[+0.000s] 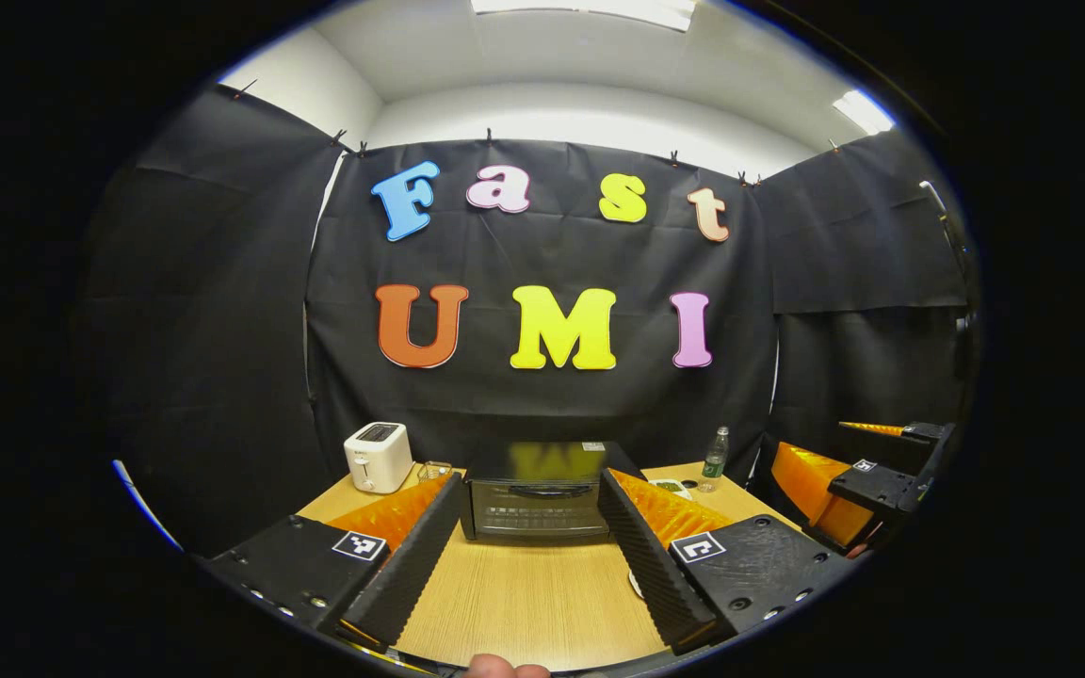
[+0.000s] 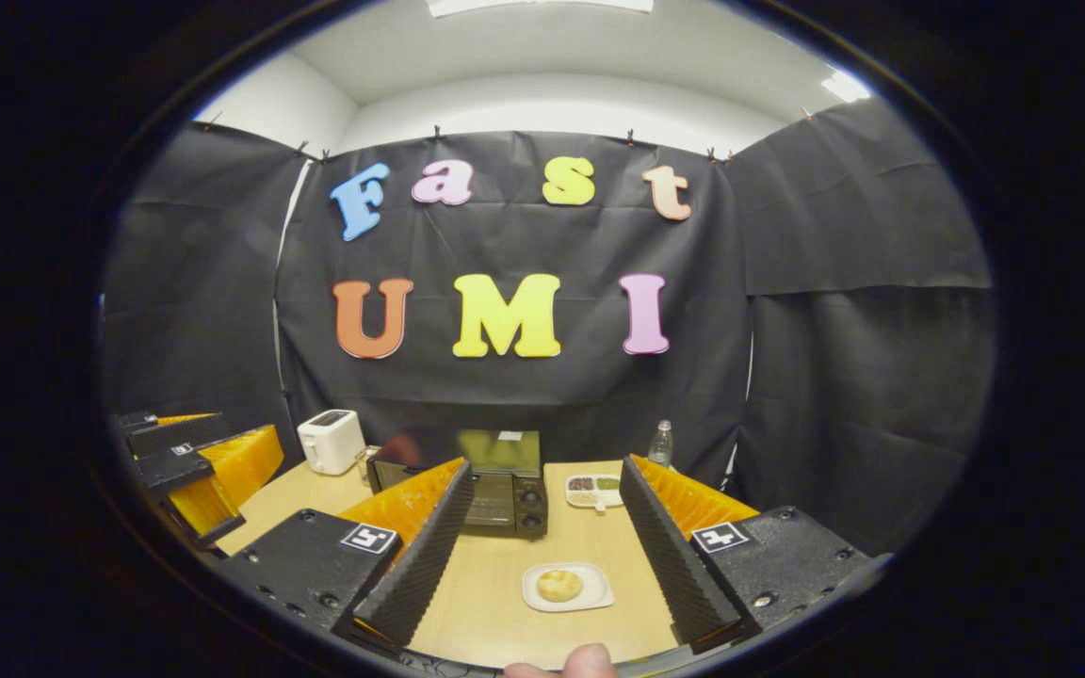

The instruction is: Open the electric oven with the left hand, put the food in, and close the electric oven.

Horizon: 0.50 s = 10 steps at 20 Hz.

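Evidently nothing has started: the electric oven (image 1: 540, 492) sits shut at the back of the table (image 1: 528, 603), and the bun (image 2: 560, 585) rests on its plate (image 2: 568, 588) nearer the front. The left gripper (image 1: 531, 556) faces the oven door, fingers spread and empty; the right gripper (image 2: 542, 565) frames the bun, likewise spread. Next, I judge, the left must reach the door handle (image 1: 540, 490) and pull.

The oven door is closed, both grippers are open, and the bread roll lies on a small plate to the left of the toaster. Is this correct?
One detail is wrong. In the right gripper view the bread roll on its small plate lies in front of the oven, well right of the toaster. The oven door is closed, and the left gripper and right gripper are open.
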{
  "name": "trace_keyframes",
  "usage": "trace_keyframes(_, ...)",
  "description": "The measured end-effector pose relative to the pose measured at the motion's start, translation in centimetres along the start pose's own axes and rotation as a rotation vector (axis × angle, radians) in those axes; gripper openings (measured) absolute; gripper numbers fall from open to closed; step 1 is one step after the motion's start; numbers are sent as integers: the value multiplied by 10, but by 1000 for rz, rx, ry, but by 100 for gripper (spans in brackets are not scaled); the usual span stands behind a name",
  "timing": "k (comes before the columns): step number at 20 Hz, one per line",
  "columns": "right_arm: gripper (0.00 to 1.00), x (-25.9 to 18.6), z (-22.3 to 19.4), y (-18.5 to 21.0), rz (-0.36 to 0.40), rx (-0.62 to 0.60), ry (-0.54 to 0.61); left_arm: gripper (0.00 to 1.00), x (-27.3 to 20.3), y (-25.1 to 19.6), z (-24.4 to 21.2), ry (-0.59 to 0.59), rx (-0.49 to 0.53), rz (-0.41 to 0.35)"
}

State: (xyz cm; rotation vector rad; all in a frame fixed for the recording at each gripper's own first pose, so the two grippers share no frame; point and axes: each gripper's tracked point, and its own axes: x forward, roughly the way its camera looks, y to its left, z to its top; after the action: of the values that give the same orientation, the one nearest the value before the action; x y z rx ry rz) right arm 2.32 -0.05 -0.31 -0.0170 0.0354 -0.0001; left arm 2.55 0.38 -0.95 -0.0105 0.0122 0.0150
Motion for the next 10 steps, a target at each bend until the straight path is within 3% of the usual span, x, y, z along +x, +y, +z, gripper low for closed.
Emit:
trace_keyframes(1, 97, 4, -1, -1, 2, -3, 0, 83, 3, 1, -2, 6, -1, 4)
trace_keyframes(2, 97, 8, -1, -2, 3, -3, 3, 94, 7, 2, -3, 12, -1, 7)
trace_keyframes(10, 98, 50, -11, -39, -33, 11, 43, 94, 68, -10, -28, 65, -1, -13)
